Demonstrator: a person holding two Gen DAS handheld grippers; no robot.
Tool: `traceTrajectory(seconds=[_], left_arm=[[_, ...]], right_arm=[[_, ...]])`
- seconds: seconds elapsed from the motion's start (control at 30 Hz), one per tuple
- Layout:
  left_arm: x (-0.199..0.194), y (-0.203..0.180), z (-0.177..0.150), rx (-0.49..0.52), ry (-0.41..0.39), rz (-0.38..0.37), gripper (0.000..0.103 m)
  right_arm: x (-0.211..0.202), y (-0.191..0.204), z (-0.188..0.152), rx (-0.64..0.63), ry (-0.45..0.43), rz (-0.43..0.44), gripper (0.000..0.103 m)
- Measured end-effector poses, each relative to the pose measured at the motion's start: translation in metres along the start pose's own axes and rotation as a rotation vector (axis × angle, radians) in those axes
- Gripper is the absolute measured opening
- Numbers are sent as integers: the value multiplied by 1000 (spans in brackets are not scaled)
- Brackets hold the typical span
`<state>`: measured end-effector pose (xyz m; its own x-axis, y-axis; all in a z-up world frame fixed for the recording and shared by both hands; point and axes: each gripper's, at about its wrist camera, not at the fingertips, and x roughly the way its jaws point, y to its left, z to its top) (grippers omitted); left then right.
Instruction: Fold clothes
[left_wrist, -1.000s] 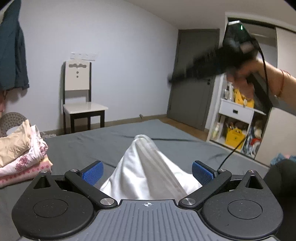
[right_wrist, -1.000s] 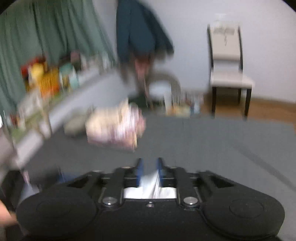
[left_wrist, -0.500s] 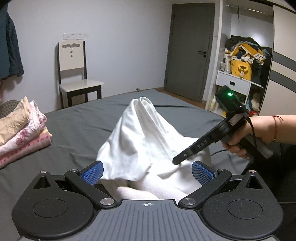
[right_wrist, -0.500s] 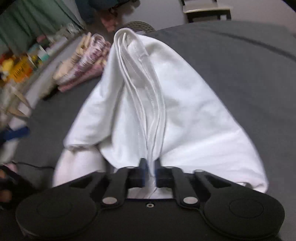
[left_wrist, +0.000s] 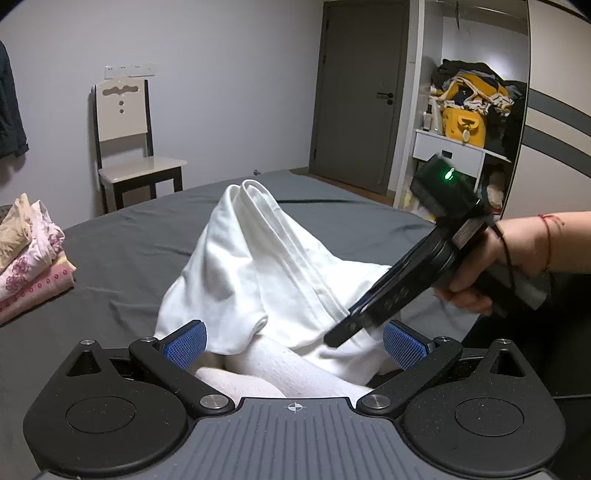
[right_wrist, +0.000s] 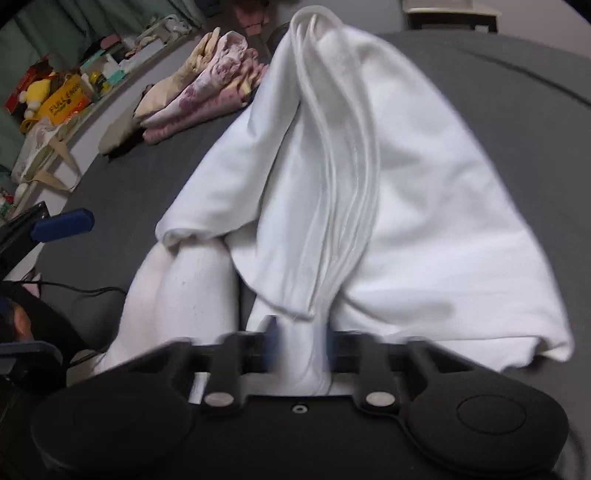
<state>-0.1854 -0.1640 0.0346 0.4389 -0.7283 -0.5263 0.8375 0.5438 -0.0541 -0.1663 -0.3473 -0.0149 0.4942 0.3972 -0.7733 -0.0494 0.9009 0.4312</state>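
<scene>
Right wrist: white garment (right_wrist: 406, 206) now lower

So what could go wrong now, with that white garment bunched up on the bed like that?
The right gripper pinches only a gathered bunch of the white garment, so it could slip free or fold crooked. The left gripper is open and holds nothing, leaving the lower part loose and likely to crease. A wide sweep might also knock the folded stack nearby.

A chair (left_wrist: 127, 147) stands against the pale wall (left_wrist: 229, 85), beside a grey door (left_wrist: 364, 92).
</scene>
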Motion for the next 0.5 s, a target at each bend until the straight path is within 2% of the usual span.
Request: traceTrajectory(seconds=[0.13,0.2,0.4,0.5], left_arm=[[-2,-3,-2,17,8,4,102],[4,-11,0,64,6,19,102],[21,-34,3,206,1,62,102],[43,-47,9,285,28,131,102]], right_arm=[[-32,-1,0,39,-72,117,4],[-49,1,3,55,-108,160,4],[-97,-1,13,67,-208,202,4],[-113,-7,14,65,-226,173,4]])
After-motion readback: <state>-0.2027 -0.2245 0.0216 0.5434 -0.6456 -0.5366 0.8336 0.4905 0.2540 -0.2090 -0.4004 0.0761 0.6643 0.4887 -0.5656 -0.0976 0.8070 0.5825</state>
